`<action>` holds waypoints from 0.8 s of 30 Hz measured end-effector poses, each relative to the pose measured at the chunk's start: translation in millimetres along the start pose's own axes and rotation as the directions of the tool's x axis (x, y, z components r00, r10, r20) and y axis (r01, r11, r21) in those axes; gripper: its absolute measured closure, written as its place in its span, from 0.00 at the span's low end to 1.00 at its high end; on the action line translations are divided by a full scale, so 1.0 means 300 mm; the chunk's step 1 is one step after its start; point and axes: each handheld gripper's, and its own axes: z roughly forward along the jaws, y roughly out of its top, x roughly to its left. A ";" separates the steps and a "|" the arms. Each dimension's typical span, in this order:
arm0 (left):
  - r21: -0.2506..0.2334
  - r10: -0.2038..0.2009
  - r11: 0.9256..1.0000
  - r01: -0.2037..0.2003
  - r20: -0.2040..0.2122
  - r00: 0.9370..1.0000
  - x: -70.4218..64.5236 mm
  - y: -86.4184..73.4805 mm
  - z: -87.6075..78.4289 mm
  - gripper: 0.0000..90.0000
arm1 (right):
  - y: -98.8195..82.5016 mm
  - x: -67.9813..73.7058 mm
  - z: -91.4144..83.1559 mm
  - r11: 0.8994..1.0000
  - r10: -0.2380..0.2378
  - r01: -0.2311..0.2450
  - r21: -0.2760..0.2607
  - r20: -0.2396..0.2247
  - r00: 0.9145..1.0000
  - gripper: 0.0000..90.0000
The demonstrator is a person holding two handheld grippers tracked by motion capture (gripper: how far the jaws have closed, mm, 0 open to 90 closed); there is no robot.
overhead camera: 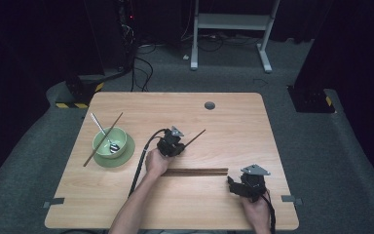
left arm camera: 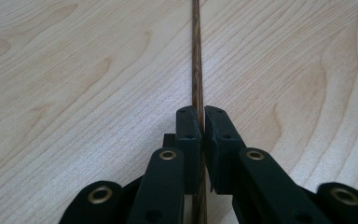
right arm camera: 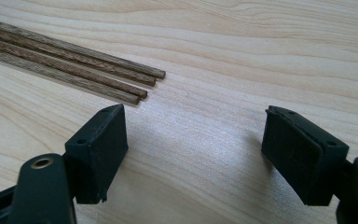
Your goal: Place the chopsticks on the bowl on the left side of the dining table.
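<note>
Chopstick [left arm camera: 196,60], thin dark grained wood, pinched by left tongs [left arm camera: 202,122]; right tongs [right arm camera: 193,135] spread.

At your far left sits a green bowl [overhead camera: 109,141] on a green plate [overhead camera: 126,155], with a spoon [overhead camera: 103,132] inside it.

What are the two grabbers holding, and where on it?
The left gripper pinches one chopstick near one end. The right gripper is open, holding nothing.
</note>
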 end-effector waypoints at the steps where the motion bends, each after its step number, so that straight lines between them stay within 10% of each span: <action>1: 0.000 0.005 1.000 -0.005 -0.005 1.000 -0.001 0.000 0.000 0.93 | 0.000 0.000 0.000 1.000 0.002 -0.002 0.000 -0.001 1.000 0.24; 24: -0.045 -0.040 0.998 0.039 -0.016 0.999 0.022 0.009 -0.056 0.94 | 0.000 0.000 0.000 1.000 0.002 -0.002 0.000 0.000 1.000 0.24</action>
